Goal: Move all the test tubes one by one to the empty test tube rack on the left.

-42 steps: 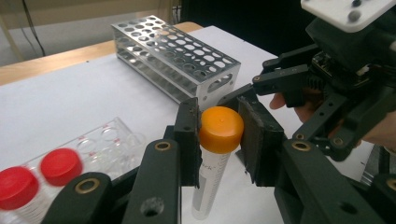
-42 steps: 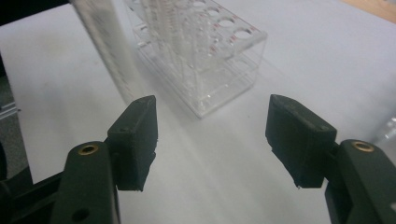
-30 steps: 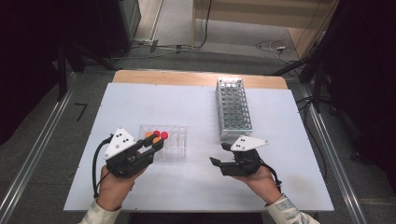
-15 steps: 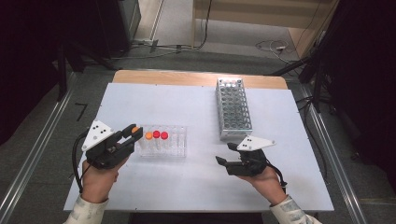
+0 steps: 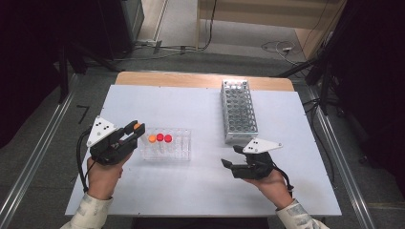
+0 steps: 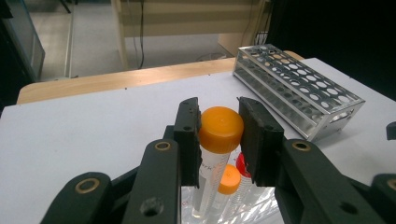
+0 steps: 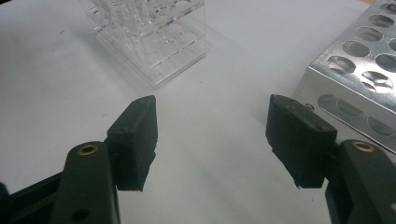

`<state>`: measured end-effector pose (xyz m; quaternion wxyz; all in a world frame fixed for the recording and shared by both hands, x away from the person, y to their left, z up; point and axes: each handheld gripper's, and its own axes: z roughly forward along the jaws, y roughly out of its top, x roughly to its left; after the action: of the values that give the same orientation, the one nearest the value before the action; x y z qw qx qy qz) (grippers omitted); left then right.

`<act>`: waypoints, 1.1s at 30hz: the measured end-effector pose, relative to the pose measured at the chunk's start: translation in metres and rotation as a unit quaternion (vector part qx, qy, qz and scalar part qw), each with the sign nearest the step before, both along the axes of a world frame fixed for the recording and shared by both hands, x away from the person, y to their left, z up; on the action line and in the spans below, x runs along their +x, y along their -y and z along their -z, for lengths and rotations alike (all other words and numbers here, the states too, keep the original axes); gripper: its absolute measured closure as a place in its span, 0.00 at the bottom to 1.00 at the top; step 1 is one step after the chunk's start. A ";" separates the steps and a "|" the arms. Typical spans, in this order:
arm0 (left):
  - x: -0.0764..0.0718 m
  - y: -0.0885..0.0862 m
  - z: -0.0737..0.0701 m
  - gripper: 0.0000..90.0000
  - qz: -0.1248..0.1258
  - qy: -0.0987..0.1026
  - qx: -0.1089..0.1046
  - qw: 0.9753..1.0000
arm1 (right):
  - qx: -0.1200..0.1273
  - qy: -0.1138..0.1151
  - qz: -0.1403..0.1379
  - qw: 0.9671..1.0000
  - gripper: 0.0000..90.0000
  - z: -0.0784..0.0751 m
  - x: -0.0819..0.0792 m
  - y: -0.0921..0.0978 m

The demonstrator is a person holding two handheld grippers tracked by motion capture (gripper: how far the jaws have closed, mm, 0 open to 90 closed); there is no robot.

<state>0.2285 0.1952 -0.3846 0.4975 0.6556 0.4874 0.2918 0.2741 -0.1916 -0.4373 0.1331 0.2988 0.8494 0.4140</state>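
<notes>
Beside clear rack [image 5: 167,144], left gripper [image 6: 219,135] clamps orange-capped tube [image 6: 215,144] by cap; right gripper [image 7: 212,140] wide, empty. Risk: cap-only grip, tube may swing or slip.

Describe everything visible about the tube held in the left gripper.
The tube is clear plastic with a round orange screw cap and faint print on its wall. It stands about upright, clamped at the cap between the left gripper jaws, above the clear rack at its left end. Its lower end is hidden.
</notes>
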 end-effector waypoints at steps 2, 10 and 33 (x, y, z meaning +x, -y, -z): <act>0.000 0.002 0.002 0.78 -0.004 0.001 0.009 1.000 | -0.001 0.001 0.000 1.000 0.37 0.000 0.000 0.000; 0.005 0.002 0.009 0.78 -0.012 -0.006 0.013 1.000 | 0.001 0.003 0.000 1.000 0.37 -0.002 -0.001 0.001; 0.010 0.003 0.029 0.68 -0.019 -0.037 0.002 0.999 | -0.001 0.006 0.000 1.000 0.37 -0.001 -0.002 0.000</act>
<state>0.2386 0.1927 -0.4135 0.4723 0.6578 0.5169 0.2776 0.2719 -0.1915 -0.4358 0.1387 0.2962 0.8490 0.4150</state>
